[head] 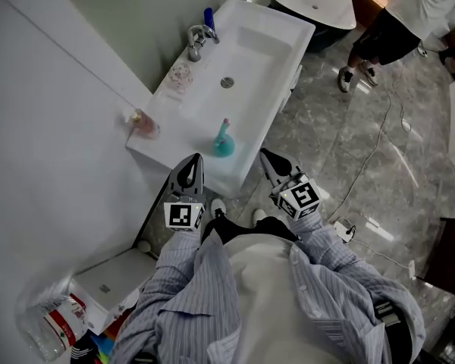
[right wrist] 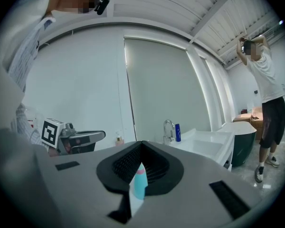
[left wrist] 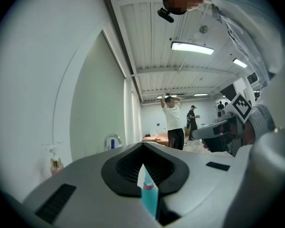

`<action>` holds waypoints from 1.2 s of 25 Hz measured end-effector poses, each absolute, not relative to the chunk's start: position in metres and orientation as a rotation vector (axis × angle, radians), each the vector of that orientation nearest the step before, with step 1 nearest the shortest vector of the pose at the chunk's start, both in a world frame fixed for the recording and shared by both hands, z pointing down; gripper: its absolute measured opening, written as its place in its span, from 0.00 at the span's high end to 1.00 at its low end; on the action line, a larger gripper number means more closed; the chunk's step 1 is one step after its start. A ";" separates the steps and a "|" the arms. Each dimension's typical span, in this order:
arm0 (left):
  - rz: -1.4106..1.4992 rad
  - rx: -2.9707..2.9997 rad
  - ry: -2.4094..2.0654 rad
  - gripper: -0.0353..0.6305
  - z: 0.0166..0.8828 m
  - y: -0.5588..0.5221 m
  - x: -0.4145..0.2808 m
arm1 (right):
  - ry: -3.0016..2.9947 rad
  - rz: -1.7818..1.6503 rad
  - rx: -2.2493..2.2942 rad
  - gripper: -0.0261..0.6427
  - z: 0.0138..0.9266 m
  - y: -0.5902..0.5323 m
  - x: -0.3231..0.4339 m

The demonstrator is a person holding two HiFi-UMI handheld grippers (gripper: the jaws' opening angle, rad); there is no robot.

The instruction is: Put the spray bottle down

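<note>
A teal spray bottle (head: 224,144) with a pink collar stands upright on the front rim of the white sink (head: 267,40), free of both grippers. It shows through the slit between the jaws in the left gripper view (left wrist: 149,197) and in the right gripper view (right wrist: 138,184). My left gripper (head: 195,159) hovers just short of the sink's front edge, left of the bottle, jaws shut and empty. My right gripper (head: 267,155) hangs to the bottle's right, jaws also together with nothing held.
On the sink's back edge stand a faucet (head: 199,40), a blue bottle (head: 209,17) and a pink soap dispenser (head: 144,123). A person (head: 398,21) stands on the marble floor beyond. A cable (head: 371,158) runs across the floor. A white box (head: 110,279) sits at lower left.
</note>
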State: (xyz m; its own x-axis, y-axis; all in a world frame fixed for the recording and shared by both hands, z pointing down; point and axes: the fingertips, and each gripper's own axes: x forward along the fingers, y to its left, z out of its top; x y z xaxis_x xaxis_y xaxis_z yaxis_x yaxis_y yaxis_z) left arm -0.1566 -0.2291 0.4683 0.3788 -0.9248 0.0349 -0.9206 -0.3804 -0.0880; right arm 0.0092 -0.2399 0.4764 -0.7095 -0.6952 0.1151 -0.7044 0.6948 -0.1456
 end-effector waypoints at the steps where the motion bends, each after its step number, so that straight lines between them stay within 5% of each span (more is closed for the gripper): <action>1: -0.114 -2.559 1.726 0.94 0.464 -0.230 -0.159 | -2.849 0.277 1.181 0.94 0.473 -0.241 0.010; 30: -0.062 -2.532 1.740 0.94 0.435 -0.236 -0.171 | -2.852 0.214 1.270 0.94 0.440 -0.254 0.007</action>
